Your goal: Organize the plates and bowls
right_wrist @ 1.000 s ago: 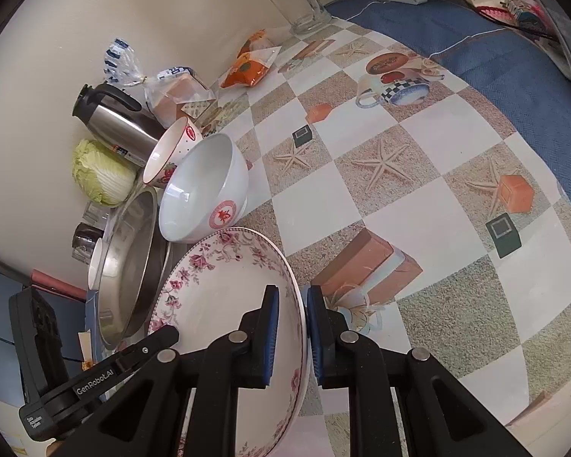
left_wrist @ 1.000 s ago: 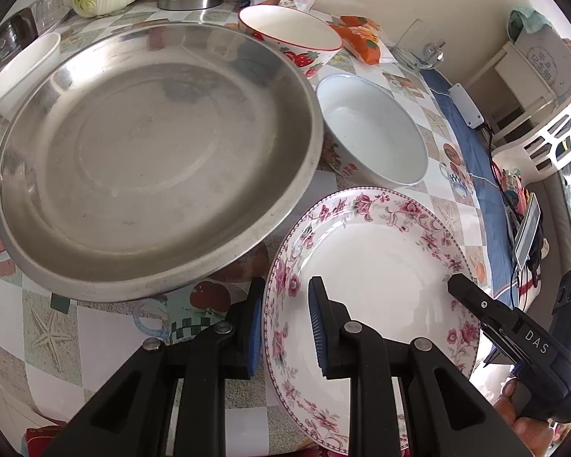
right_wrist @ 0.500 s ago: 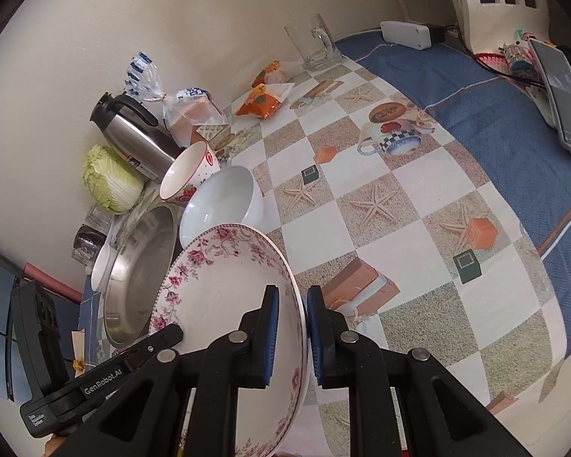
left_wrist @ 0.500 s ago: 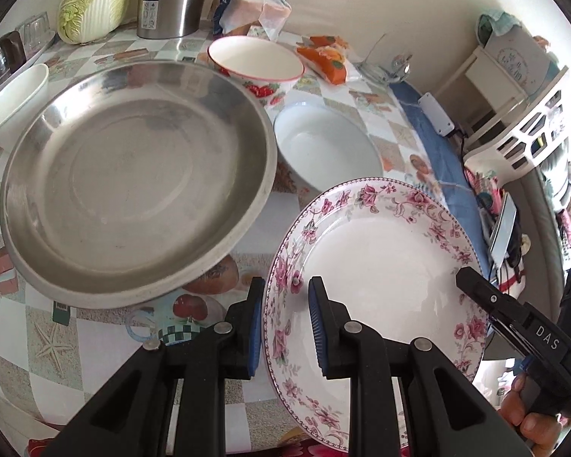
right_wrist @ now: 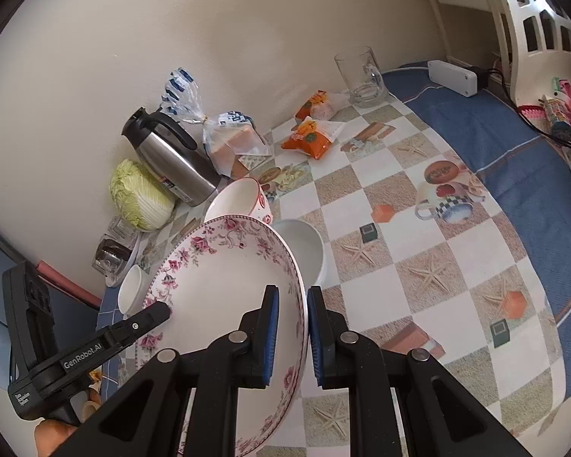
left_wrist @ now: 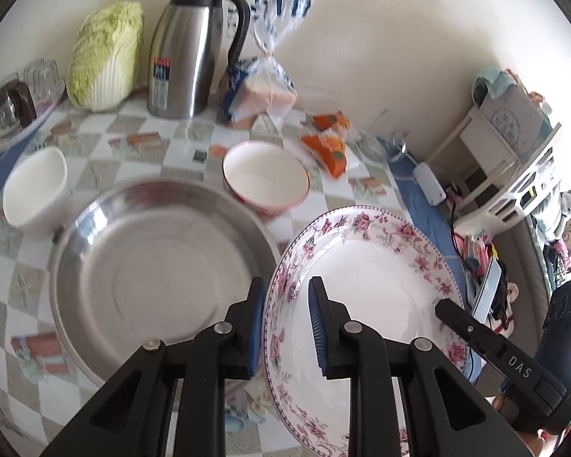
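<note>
I hold the plate [left_wrist: 365,285] clear of the bench [right_wrist: 418,266] with both tongs clamped on opposite rim edges, left tongs [left_wrist: 285,327] and right tongs [right_wrist: 291,337]; I judge this the carry step. The next move calls for level travel over the steel pan [left_wrist: 152,266], the likely stacking spot, then both releasing together. The bench wears a checked cloth against a cream wall, with bowls [left_wrist: 266,181], a flask [left_wrist: 186,49] and a cabbage [left_wrist: 104,57] behind.

- The plate [left_wrist: 365,278] covers the white bowl in the left view; its near rim runs off the bottom edge.
- The steel pan [left_wrist: 160,266] is motion-blurred.
- In the right view, the plate hides the pan entirely.
</note>
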A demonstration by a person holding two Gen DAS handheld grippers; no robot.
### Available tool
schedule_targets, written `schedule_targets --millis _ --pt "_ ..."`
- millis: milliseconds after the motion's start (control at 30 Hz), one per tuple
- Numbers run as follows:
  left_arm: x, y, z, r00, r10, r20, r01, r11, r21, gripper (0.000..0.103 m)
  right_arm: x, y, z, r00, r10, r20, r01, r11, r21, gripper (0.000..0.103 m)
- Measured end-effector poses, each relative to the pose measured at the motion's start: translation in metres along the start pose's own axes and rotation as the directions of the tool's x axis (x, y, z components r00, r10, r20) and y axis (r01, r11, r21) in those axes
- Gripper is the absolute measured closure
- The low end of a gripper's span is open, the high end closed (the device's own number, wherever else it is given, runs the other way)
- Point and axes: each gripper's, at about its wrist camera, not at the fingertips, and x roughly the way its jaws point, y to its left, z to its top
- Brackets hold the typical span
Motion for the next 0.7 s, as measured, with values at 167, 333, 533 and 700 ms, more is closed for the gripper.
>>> schedule_targets --millis 167,333,533,700 --pt "-0.007 0.013 0.025 0.999 0.003 0.043 -0.002 1.0 -0.025 0.079 0.011 0.02 0.018 1.0 0.022 0.011 -0.021 1.0 -0.022 0.087" --pt "-0.004 0.03 0.039 0.997 0.022 0.07 -0.018 0.998 -0.064 0.079 0.029 0.037 0.032 0.999 0.035 0.01 -0.034 0.999 -0.034 0.087" --pt "0.003 0.055 0.045 0.996 0.032 0.086 -0.022 0.993 -0.113 0.079 0.055 0.052 0.04 0.999 0.04 -0.007 -0.04 0.998 -0.042 0.087" --pt "0.007 0.083 0.041 0.996 0.055 0.076 -0.041 0.985 -0.17 0.079 0.079 0.064 0.037 0.998 0.06 -0.033 -0.062 0.996 -0.069 0.087"
